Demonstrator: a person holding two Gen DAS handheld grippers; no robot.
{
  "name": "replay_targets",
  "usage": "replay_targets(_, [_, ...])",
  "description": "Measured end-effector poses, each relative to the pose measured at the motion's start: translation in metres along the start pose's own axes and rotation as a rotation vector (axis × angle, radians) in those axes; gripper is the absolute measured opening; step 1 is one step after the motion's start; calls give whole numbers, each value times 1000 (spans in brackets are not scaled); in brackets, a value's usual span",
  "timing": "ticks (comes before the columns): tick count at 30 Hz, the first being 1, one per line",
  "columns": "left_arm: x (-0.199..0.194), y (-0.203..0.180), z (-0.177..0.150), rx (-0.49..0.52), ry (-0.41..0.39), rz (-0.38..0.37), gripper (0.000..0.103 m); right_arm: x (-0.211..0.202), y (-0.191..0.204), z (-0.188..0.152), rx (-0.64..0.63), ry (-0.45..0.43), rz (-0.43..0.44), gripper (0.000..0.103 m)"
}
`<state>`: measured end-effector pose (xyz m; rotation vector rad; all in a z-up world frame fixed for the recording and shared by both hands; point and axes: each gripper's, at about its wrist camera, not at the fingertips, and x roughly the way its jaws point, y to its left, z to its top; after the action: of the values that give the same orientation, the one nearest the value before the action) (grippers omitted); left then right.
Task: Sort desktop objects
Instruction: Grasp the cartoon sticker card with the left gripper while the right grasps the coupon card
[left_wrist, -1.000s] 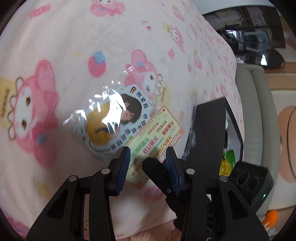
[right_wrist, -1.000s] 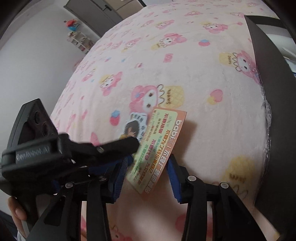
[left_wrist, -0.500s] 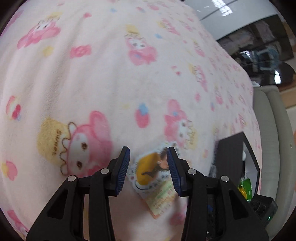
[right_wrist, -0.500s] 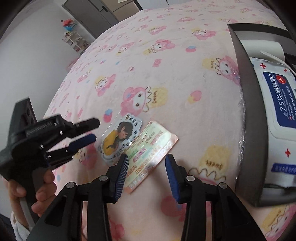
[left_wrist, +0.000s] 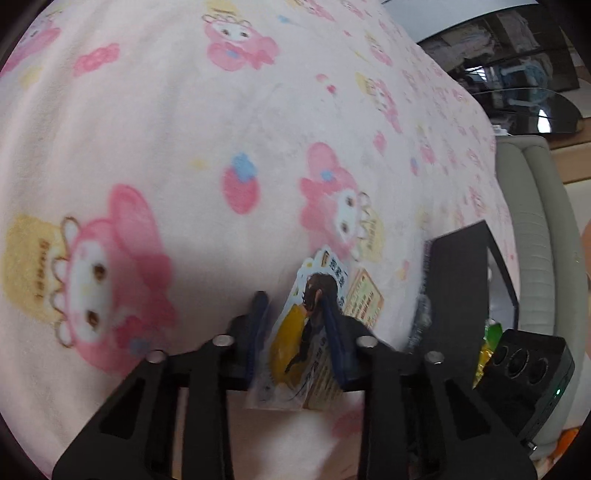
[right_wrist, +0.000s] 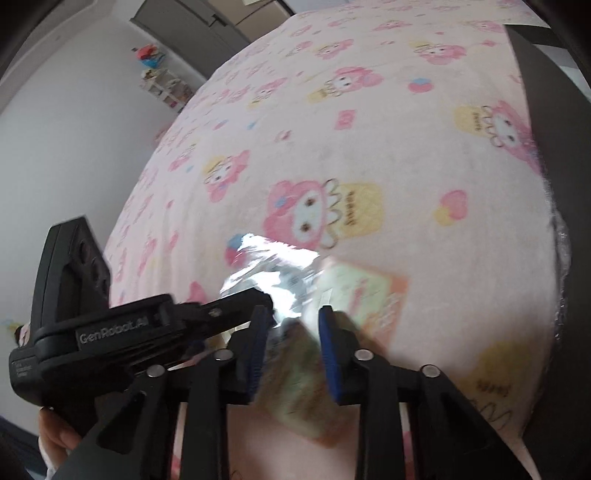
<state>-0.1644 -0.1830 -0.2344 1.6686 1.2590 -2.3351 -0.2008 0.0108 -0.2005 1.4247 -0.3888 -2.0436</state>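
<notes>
Left gripper (left_wrist: 295, 336): fingers parted, straddling the sticker (left_wrist: 295, 354). The sticker stands tilted between the blue pads (left_wrist: 334, 343); the right pad overlaps its face, the left pad stands apart from it. Whether it is clamped cannot be told.

Right gripper (right_wrist: 293, 347): fingers parted, poised over the near end of the card (right_wrist: 354, 295). Motion blur hides any contact.

Card position: flat on the blanket (left_wrist: 166, 129), just beside the sticker on its right, partly under it.

From the right wrist view, the sticker's glossy sleeve (right_wrist: 273, 269) reflects light, with the left gripper (right_wrist: 258, 299) at its near-left edge.

Beyond the card, to its right, the black box (left_wrist: 458, 280) sits on the blanket.
</notes>
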Motion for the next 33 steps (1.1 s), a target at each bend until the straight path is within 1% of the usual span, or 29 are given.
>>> replay_targets(2, [-2, -5, -4, 29, 3, 14, 20, -4, 7, -5, -33, -9, -15, 14])
replay_targets(5, [-6, -12, -12, 49, 20, 2, 14, -12, 8, -12, -35, -10, -5, 12])
replay_targets(8, [-10, -22, -27, 88, 66, 7, 13, -26, 5, -19, -28, -21, 0, 11])
replay_targets(10, [-15, -29, -40, 127, 89, 18, 12, -37, 4, -23, -32, -23, 14, 8])
replay_targets(12, [-22, -33, -47, 147, 82, 8, 12, -49, 5, -28, -42, -38, 23, 8])
replay_targets(14, [-25, -35, -47, 121, 58, 0, 12, -57, 3, -32, -44, -44, 16, 8])
replay_targets(17, [-30, -24, -41, 54, 17, -18, 19, -60, -3, -33, -47, -36, -39, 8])
replay_targets(19, [-35, -13, -31, -1, -23, -29, 29, -59, -9, -30, -36, -35, -69, 8])
replay_targets(20, [-36, -7, -28, -28, -44, -28, 31, -58, -14, -28, -17, -31, -69, 8])
replay_targets(21, [-37, -1, -23, -62, -64, -28, 38, -56, -18, -26, 6, -28, -67, 8])
replay_targets(22, [-36, 6, -19, -102, -77, -39, 44, -53, -22, -24, 31, -27, -64, 10])
replay_targets(23, [-34, 13, -16, -136, -76, -57, 47, -50, -25, -22, 53, -24, -65, 15])
replay_targets(24, [-29, 17, -13, -165, -60, -82, 48, -47, -27, -21, 69, -18, -81, 17])
replay_targets(26, [-12, 18, -12, -193, -2, -114, 48, -40, -29, -23, 82, -6, -122, 25])
replay_targets(27, [-6, 17, -13, -191, 26, -117, 48, -38, -29, -25, 85, -3, -152, 29])
replay_targets(28, [-2, 13, -16, -176, 48, -112, 48, -38, -29, -28, 86, -10, -176, 31])
replay_targets(29, [2, 6, -18, -152, 62, -101, 48, -39, -29, -32, 83, -20, -189, 35])
replay_targets(32, [9, -11, -25, -79, 90, -80, 48, -38, -32, -39, 65, -16, -246, 54])
replay_targets(33, [12, -14, -28, -64, 109, -77, 48, -37, -36, -39, 66, -10, -245, 54])
